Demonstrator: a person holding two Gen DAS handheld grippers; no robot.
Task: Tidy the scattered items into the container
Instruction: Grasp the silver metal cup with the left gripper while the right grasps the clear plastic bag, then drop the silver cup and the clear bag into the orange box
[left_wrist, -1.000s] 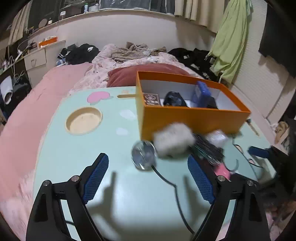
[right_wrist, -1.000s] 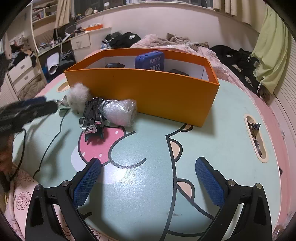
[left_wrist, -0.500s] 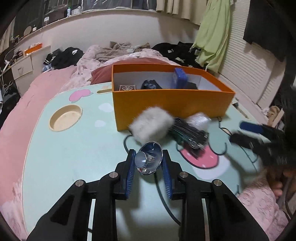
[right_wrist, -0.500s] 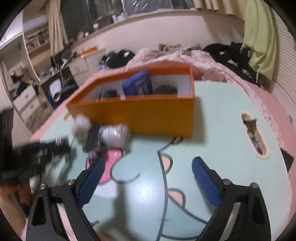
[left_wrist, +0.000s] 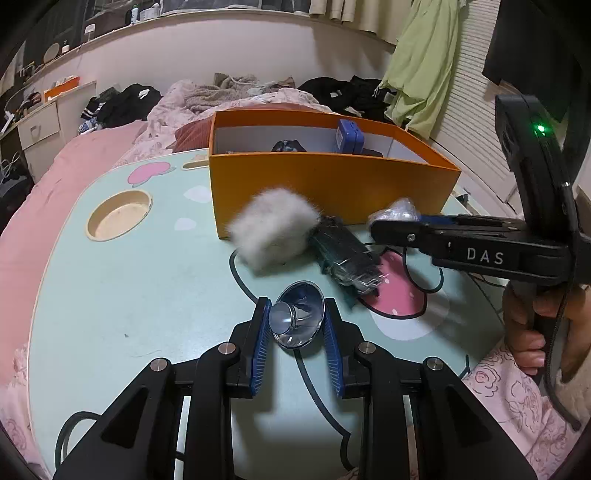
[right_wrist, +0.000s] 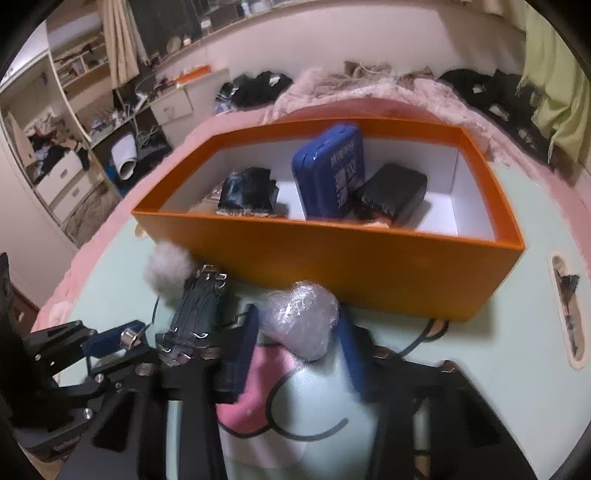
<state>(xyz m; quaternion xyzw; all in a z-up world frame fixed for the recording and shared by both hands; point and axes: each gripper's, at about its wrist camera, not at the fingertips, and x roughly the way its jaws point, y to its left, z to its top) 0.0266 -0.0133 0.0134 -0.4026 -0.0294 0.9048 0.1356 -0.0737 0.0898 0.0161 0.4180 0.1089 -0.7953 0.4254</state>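
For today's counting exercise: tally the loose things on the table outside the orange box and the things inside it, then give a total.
Outside the box: 4 – shiny metal cup, fluffy white ball, dark clip bundle, plastic-wrapped lump.
Inside the orange box: 3 clearly seen – blue tin, black pouch, dark crumpled packet.
Total: 7

Left hand-held gripper (left_wrist: 295, 325): matte black linkage arms, silver round screws at the pivots, ribbed blue pads on the fingers (left_wrist: 260, 339). Right hand-held gripper (left_wrist: 384, 223): same black build, white "DAS" lettering on the side, a black upright module at 1 o'clock with a green LED lit, black cable running down past the person's hand (left_wrist: 535, 325) at 4 o'clock. No sleeve visible.
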